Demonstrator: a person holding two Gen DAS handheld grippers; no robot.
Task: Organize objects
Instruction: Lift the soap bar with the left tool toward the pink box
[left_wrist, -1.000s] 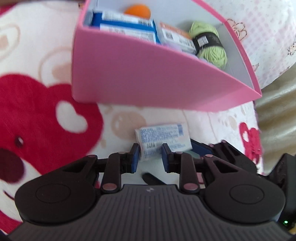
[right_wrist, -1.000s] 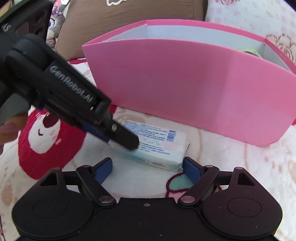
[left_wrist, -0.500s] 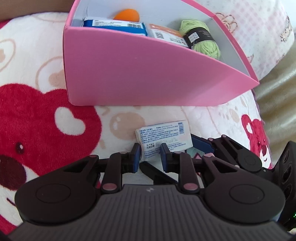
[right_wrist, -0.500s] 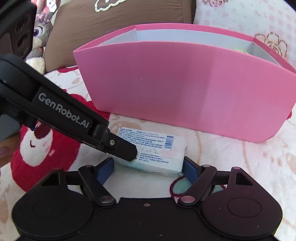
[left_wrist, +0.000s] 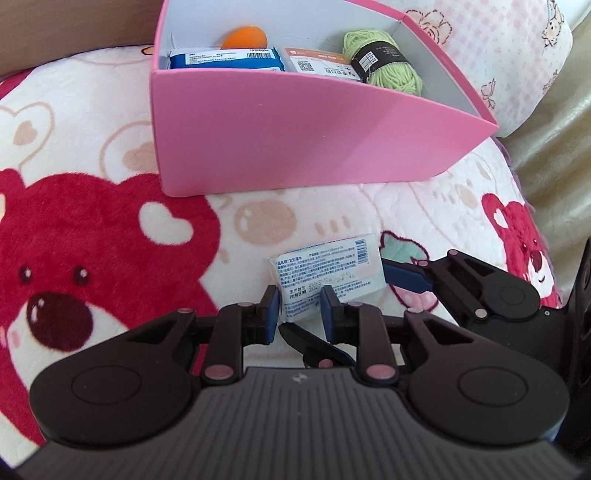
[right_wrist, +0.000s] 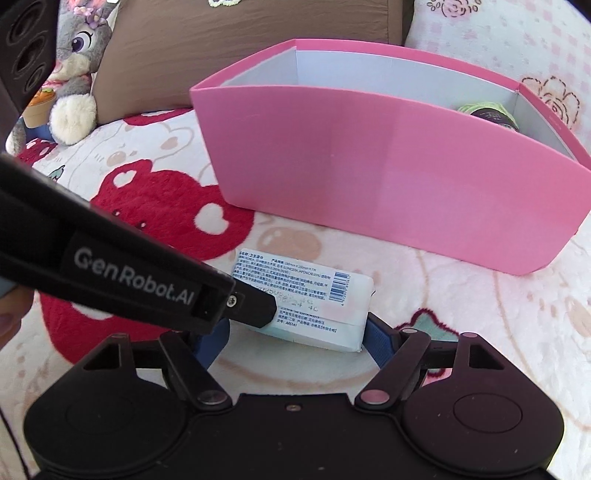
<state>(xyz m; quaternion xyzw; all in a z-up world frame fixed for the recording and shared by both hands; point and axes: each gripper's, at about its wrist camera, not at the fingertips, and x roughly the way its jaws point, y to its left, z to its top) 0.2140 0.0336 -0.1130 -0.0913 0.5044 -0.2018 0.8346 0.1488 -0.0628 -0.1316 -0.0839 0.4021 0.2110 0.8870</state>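
Middle of a cream fleece blanket with red bears (left_wrist: 74, 240): a flat white plastic-wrapped wipes packet with blue print and a barcode (left_wrist: 325, 269) (right_wrist: 303, 291), label side up, just in front of the near wall of a tall pink cardboard box with a white inside (left_wrist: 295, 140) (right_wrist: 388, 177), not touching it.

Left gripper (left_wrist: 299, 314): nearly shut, blue pads pinched on the near left corner of the wipes packet. Reaches in from the left in the right wrist view, black finger laid across that end of the packet.

Right gripper (right_wrist: 295, 339): spread wide, straddling the wipes packet along its length. Right blue pad against the packet's right end; left pad mostly hidden behind the left gripper's finger, so impossible to tell whether pressing or merely bracketing.

Inside the pink box, from left to right in the left wrist view: a blue and white soft pack (left_wrist: 225, 59), behind it an orange ball (left_wrist: 243, 37), then a small white carton with an orange band (left_wrist: 317, 64), then a pale green ball of yarn with a black label (left_wrist: 384, 62) at the right end.

Beyond the box, at the blanket's far edge: a brown cushion (right_wrist: 221, 44), a grey plush rabbit (right_wrist: 74, 74) to its left, a pink-checked pillow (left_wrist: 498, 55) to the right.
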